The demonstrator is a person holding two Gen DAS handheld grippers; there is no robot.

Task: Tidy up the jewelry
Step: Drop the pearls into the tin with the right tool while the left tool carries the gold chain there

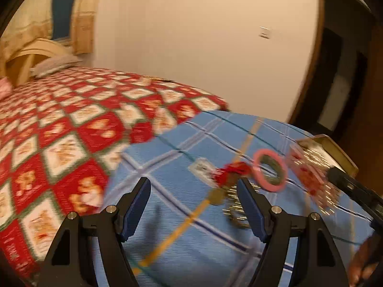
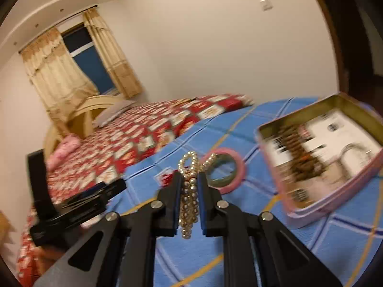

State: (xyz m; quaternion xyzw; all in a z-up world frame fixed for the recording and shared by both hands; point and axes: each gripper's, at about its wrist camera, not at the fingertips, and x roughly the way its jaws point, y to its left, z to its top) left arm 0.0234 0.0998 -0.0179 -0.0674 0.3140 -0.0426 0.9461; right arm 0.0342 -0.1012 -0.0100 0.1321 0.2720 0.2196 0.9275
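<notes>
The right gripper (image 2: 189, 184) is clamping a string of gold beads (image 2: 189, 203) between its pads, lifted clear of the blue checked cloth (image 2: 191, 258). The left gripper (image 1: 194, 189) is standing wide apart, holding nothing. Beyond are lying a pink bangle (image 2: 233, 167) and, further right, an open tin (image 2: 311, 210) holding jewelry.

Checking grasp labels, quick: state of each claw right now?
Left claw: open, nothing between its fingers.
Right claw: closed on the gold bead bracelet.
</notes>
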